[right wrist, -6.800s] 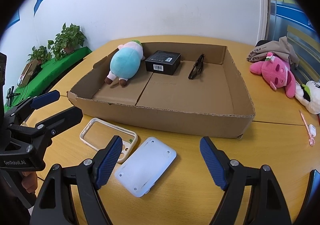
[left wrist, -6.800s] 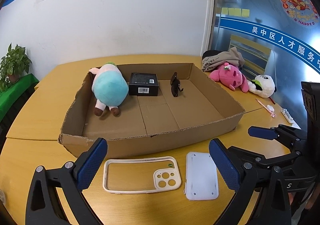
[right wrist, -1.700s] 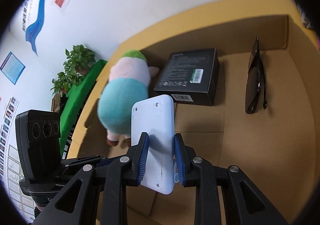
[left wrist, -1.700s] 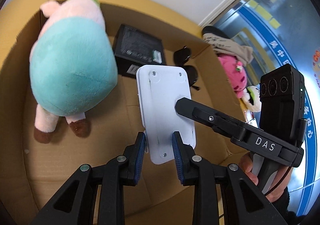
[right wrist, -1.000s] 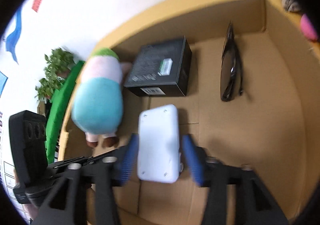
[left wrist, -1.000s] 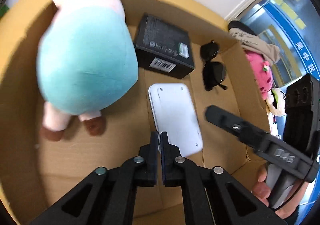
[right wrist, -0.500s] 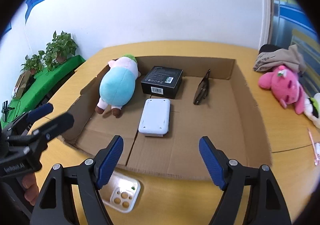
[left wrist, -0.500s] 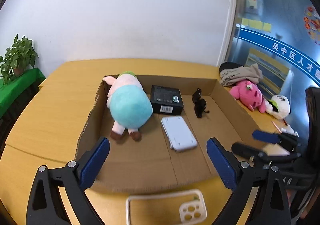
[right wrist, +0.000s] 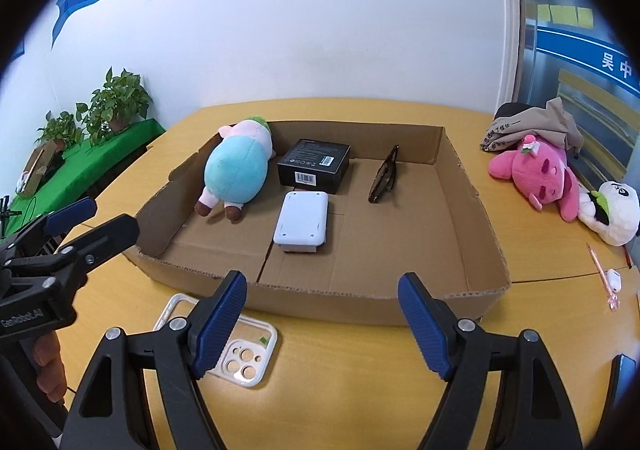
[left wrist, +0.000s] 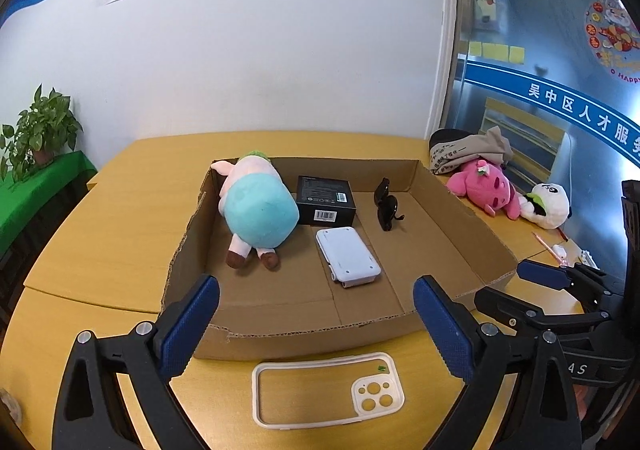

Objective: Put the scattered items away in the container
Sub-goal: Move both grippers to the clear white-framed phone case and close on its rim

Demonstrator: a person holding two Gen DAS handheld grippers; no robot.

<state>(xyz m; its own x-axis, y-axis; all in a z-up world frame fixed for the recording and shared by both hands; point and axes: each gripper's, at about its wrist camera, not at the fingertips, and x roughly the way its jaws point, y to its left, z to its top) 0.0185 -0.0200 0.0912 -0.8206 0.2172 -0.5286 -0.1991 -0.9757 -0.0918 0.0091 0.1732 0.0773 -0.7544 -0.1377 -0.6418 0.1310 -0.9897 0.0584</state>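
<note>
The shallow cardboard box (left wrist: pixel 304 334) (right wrist: pixel 360 306) sits on the yellow table. Inside lie a teal and pink plush (left wrist: pixel 258 212) (right wrist: pixel 236 170), a black box (left wrist: pixel 326 200) (right wrist: pixel 314 162), sunglasses (left wrist: pixel 387 208) (right wrist: pixel 385 178) and a white flat device (left wrist: pixel 347 256) (right wrist: pixel 302 220). A cream phone case (left wrist: pixel 328 388) (right wrist: pixel 236 352) lies on the table in front of the box. My left gripper (left wrist: pixel 316 324) is open and empty above the case. My right gripper (right wrist: pixel 322 316) is open and empty at the box's near wall.
A pink plush (left wrist: pixel 484 186) (right wrist: pixel 540 174), a panda plush (left wrist: pixel 548 202) (right wrist: pixel 612 210) and a grey cloth bundle (left wrist: pixel 468 148) (right wrist: pixel 532 124) lie right of the box. A pink pen (right wrist: pixel 602 278) lies at the right table edge. Potted plants (right wrist: pixel 116 102) stand at the left.
The white device was carried into the box by both grippers, released and left on the box floor. Both grippers opened and drew back to the near side of the box.
</note>
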